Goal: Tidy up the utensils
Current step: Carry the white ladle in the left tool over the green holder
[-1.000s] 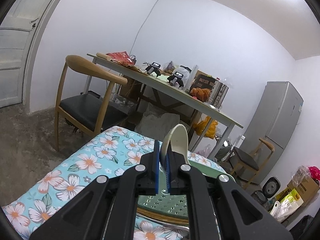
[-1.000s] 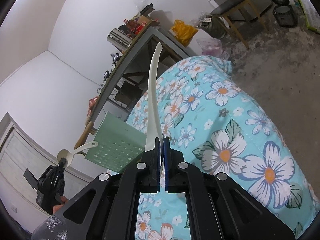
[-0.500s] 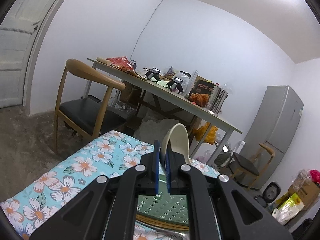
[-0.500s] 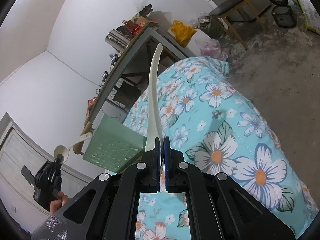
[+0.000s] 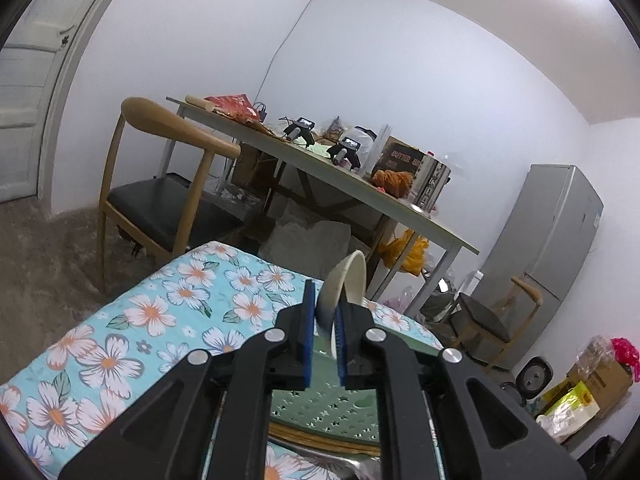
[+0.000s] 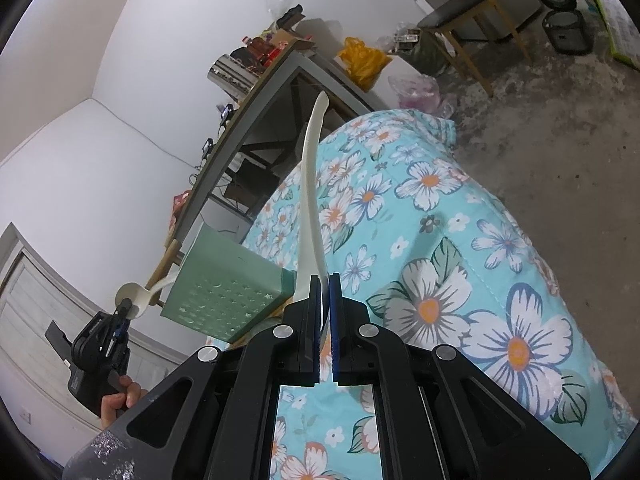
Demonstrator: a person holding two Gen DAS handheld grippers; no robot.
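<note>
Bare white walls and a rough floor surround a bed-like surface under a floral cloth (image 5: 160, 320). Beyond it stand a cluttered table (image 5: 360, 208), a wooden chair (image 5: 160, 208) and a grey fridge (image 5: 560, 240). A green perforated basket (image 5: 328, 404) sits on the cloth just under my left gripper (image 5: 324, 332) and blocks my view of the cloth there.

My left jaws are opening. The bowl of a cream spoon (image 5: 352, 280) stands on edge between the pads, with a sliver of daylight at the left one. From the right wrist view its handle runs from my left fingers toward the basket, the tip hidden behind the rim.

My right gripper (image 6: 325, 300) is clamped on the near end of a long white utensil (image 6: 310, 184). It points straight ahead along my fingers and curves upward over the cloth toward the table.
</note>
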